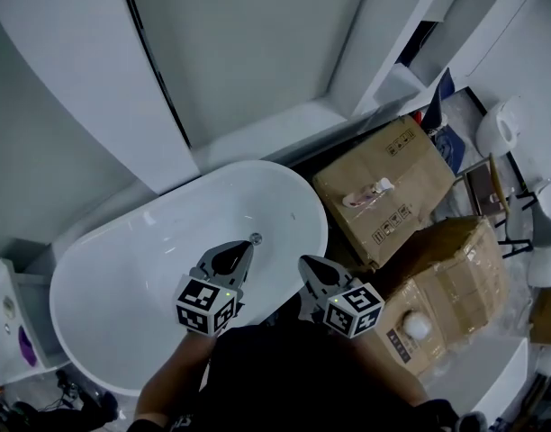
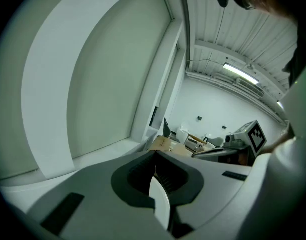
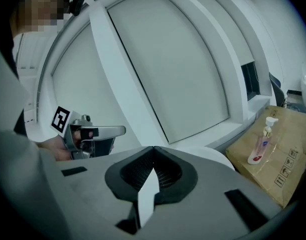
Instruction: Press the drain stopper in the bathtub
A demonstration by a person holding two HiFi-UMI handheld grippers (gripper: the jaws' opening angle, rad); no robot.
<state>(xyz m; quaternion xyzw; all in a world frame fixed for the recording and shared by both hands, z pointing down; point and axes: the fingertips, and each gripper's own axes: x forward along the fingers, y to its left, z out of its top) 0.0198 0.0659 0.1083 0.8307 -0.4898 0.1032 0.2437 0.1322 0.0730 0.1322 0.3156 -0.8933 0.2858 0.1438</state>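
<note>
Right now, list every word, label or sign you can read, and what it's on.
Nothing reads as text.
Upper cardboard box: handling pictograms, print too small.
Lower cardboard box: white label, too small.
Pump bottle: label blurred.
Marker cubes: square patterns, no words.

The left gripper [image 1: 242, 252] hangs over the inside of the bathtub [image 1: 149, 277], above its near right part, with its jaws pointing away from the person and down toward the tub floor. In the left gripper view the jaws meet at their tips with nothing between them. Its marker cube [image 1: 206, 302] sits at the near end, and the bare left forearm [image 1: 172, 376] runs back from it over the tub's near rim. The right gripper [image 1: 309, 266] is held just beside the left, at the tub's right rim, pointing the same way, jaws likewise together and empty. The right gripper view shows a hand [image 3: 53, 146] wrapped around the left gripper's handle.
</note>
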